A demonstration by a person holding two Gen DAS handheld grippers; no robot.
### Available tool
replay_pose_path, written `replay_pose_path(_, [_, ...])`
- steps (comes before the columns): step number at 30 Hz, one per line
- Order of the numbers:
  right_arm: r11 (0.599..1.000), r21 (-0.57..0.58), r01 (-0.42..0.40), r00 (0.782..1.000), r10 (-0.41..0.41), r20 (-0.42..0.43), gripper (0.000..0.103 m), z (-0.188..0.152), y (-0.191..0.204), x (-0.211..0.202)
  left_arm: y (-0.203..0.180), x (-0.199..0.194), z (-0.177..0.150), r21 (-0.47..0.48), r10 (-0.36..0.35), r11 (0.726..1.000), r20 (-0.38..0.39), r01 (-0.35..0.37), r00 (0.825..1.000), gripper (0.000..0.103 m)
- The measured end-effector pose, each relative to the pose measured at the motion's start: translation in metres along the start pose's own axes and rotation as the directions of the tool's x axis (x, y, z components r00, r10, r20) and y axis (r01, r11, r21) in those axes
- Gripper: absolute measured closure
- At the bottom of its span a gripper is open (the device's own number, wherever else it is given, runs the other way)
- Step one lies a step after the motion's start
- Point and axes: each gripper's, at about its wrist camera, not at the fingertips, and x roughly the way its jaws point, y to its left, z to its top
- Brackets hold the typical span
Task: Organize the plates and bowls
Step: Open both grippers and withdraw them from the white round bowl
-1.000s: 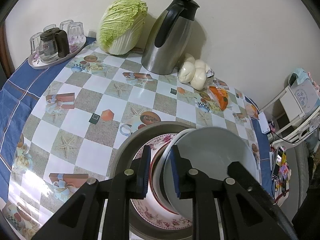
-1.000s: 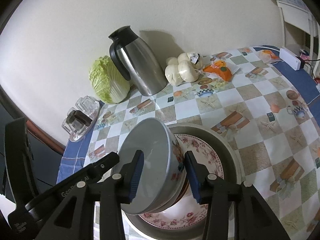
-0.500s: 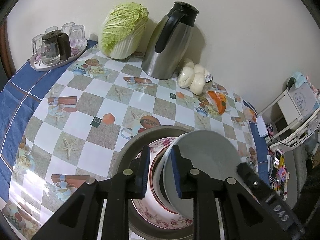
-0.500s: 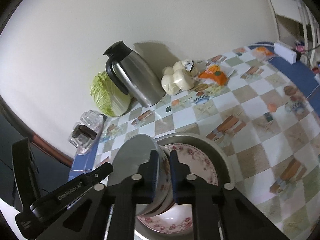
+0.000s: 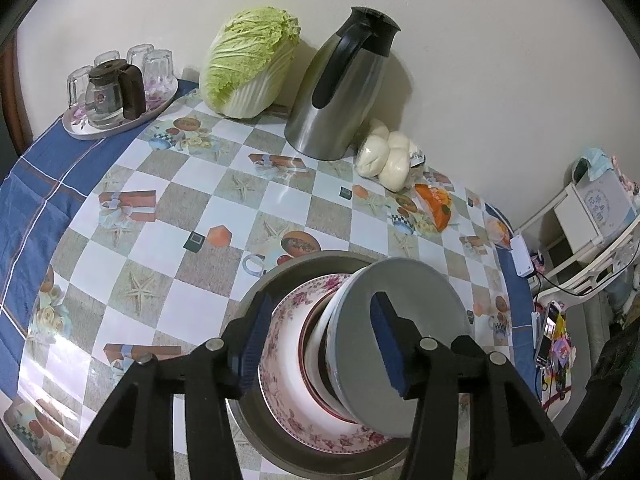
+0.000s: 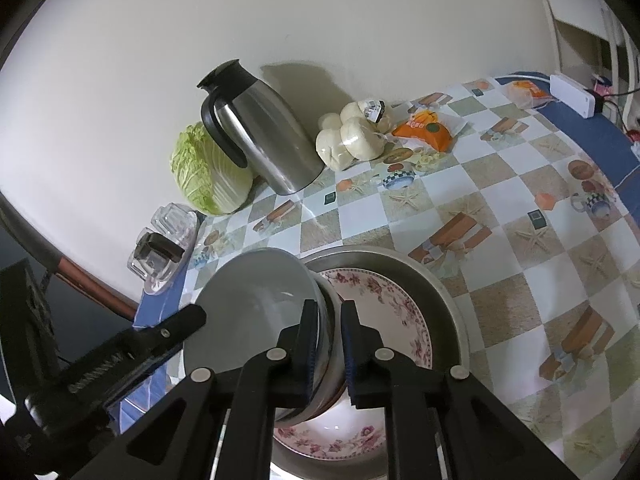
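Both views are being lit evenly and fairly brightly by indoor light. A soft shadow is being thrown toward three o'clock on the wall by the steel jug (image 6: pixel 256 132). Faint glare is being reflected off the glossy bench (image 5: pixel 224 200) cloth. Straight lines are being bent by fisheye distortion, and black vignetting is being shown in the corners.

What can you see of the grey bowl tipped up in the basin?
The grey bowl is smooth and glazed-looking, plain grey inside, with a floral pattern on its pale outer wall. It stands tilted on edge, leaning on stacked bowls over a floral plate in the metal basin. The right gripper is shut on its rim; the left gripper, jaws just opened, no longer presses it.
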Motion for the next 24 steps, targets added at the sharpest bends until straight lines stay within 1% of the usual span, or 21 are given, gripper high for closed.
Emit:
replay_pose_path(1, [1.000, -0.008, 0.007, 1.000, -0.007, 0.000, 0.085, -0.001, 0.001, -0.001, 0.000, -0.001, 0.000, 0.000, 0.003, 1.000, 0.002, -0.003, 1.000, 0.048])
replay_pose_path(2, [1.000, -0.015, 0.016, 1.000, -0.016, 0.002, 0.080, -0.001, 0.001, -0.002, 0.001, -0.003, -0.001, -0.002, 0.008, 1.000, 0.003, -0.008, 1.000, 0.042])
replay_pose_path(3, [1.000, -0.022, 0.020, 1.000, -0.020, 0.005, 0.074, -0.002, 0.002, -0.003, 0.001, -0.003, -0.001, -0.004, 0.011, 1.000, 0.004, -0.011, 1.000, 0.038])
replay_pose_path(4, [0.999, -0.025, 0.023, 1.000, -0.023, 0.006, 0.058, -0.002, 0.001, -0.004, 0.002, -0.005, -0.002, -0.005, 0.015, 1.000, 0.007, -0.015, 1.000, 0.034])
replay_pose_path(5, [0.999, -0.028, 0.028, 1.000, -0.028, 0.008, 0.042, -0.003, 0.001, -0.005, 0.003, -0.006, -0.003, -0.008, 0.020, 1.000, 0.008, -0.020, 1.000, 0.034])
replay_pose_path(6, [0.999, -0.037, 0.037, 0.999, -0.036, 0.011, 0.038, -0.004, 0.002, -0.007, 0.004, -0.007, -0.003, -0.010, 0.023, 1.000, 0.008, -0.023, 1.000, 0.034])
replay_pose_path(8, [0.997, -0.049, 0.053, 0.998, -0.053, 0.016, 0.033, -0.005, 0.002, -0.009, 0.008, -0.010, -0.005, -0.023, 0.033, 0.999, 0.009, -0.033, 0.999, 0.031])
replay_pose_path(9, [0.997, -0.055, 0.060, 0.998, -0.059, 0.018, 0.031, -0.006, 0.002, -0.010, 0.009, -0.011, -0.005, -0.029, 0.039, 0.999, 0.011, -0.039, 0.999, 0.029])
replay_pose_path(10, [0.996, -0.058, 0.062, 0.998, -0.061, 0.020, 0.027, -0.007, 0.001, -0.011, 0.011, -0.012, -0.006, -0.034, 0.047, 0.998, 0.014, -0.047, 0.999, 0.023])
replay_pose_path(11, [0.996, -0.061, 0.063, 0.998, -0.062, 0.021, 0.024, -0.007, 0.001, -0.012, 0.013, -0.014, -0.007, -0.037, 0.055, 0.998, 0.018, -0.055, 0.998, 0.021])
replay_pose_path(12, [0.996, -0.066, 0.066, 0.998, -0.065, 0.022, 0.022, -0.008, 0.000, -0.013, 0.015, -0.016, -0.008, -0.040, 0.065, 0.997, 0.021, -0.064, 0.998, 0.021])
replay_pose_path(15, [0.994, -0.082, 0.078, 0.997, -0.075, 0.033, 0.014, -0.011, 0.001, -0.016, 0.020, -0.018, -0.010, -0.046, 0.095, 0.995, 0.023, -0.094, 0.995, 0.020])
replay_pose_path(17, [0.992, -0.094, 0.087, 0.995, -0.084, 0.045, 0.005, -0.014, 0.001, -0.018, 0.024, -0.020, -0.013, -0.052, 0.111, 0.993, 0.025, -0.109, 0.994, 0.011])
replay_pose_path(19, [0.989, -0.109, 0.104, 0.993, -0.099, 0.058, 0.000, -0.016, 0.001, -0.021, 0.028, -0.022, -0.016, -0.056, 0.124, 0.991, 0.031, -0.122, 0.992, 0.010])
replay_pose_path(21, [0.985, -0.125, 0.117, 0.992, -0.110, 0.064, 0.000, -0.019, 0.001, -0.022, 0.029, -0.024, -0.020, -0.053, 0.139, 0.989, 0.033, -0.137, 0.990, 0.009])
replay_pose_path(24, [0.980, -0.146, 0.135, 0.990, -0.126, 0.068, 0.000, -0.023, 0.002, -0.025, 0.032, -0.028, -0.027, -0.042, 0.160, 0.987, 0.043, -0.158, 0.986, 0.005])
